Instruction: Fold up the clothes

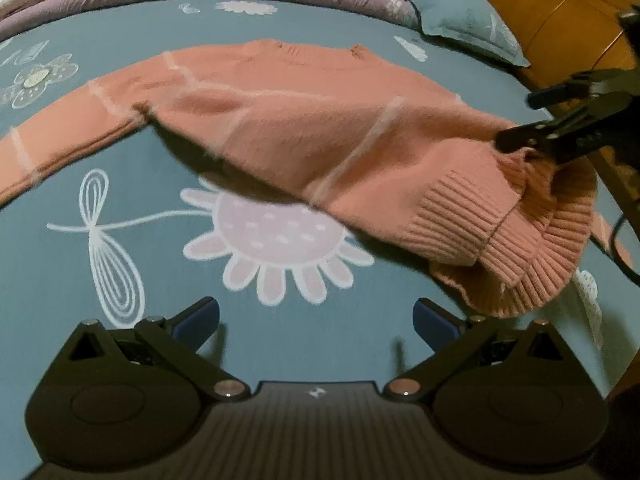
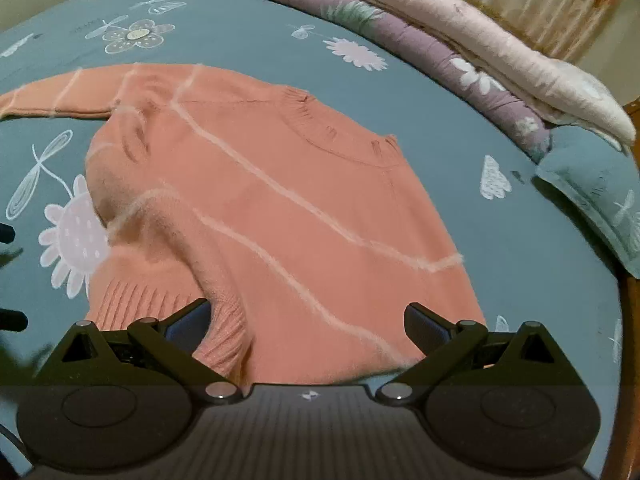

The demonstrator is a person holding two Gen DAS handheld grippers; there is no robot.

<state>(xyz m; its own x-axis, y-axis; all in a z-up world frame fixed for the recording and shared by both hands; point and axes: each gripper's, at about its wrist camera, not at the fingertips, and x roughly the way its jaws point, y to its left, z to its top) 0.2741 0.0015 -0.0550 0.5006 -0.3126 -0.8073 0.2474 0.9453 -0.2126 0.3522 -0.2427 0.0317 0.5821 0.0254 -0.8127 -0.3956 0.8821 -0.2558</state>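
Your left claw (image 1: pixel 316 316) is wide open and holds nothing. It hangs over the blue bed sheet (image 1: pixel 160 264), near the sweater. Your right claw (image 2: pixel 306 320) is spread open too. The pink sweater (image 2: pixel 304 208) lies on the bed, and its bottom end sits between the right claw's fingers, but they do not pinch it.

Here is what could go wrong. In the left view the ribbed edge (image 1: pixel 532 256) looks lifted and bunched up by the right claw, with a dark shadow under it. If you let it flop, I think it lands in a lump and the fold comes out crooked. A claw tip could also snag the loose knit and pull a thread. One sleeve (image 2: pixel 52 92) sticks far out to the side, so it could drag and twist.

The sweater looks soft, thick and fuzzy, with thin pale lines across it. Its edges are ribbed and stretchy. The sheet is smooth and flat, with big white flowers.
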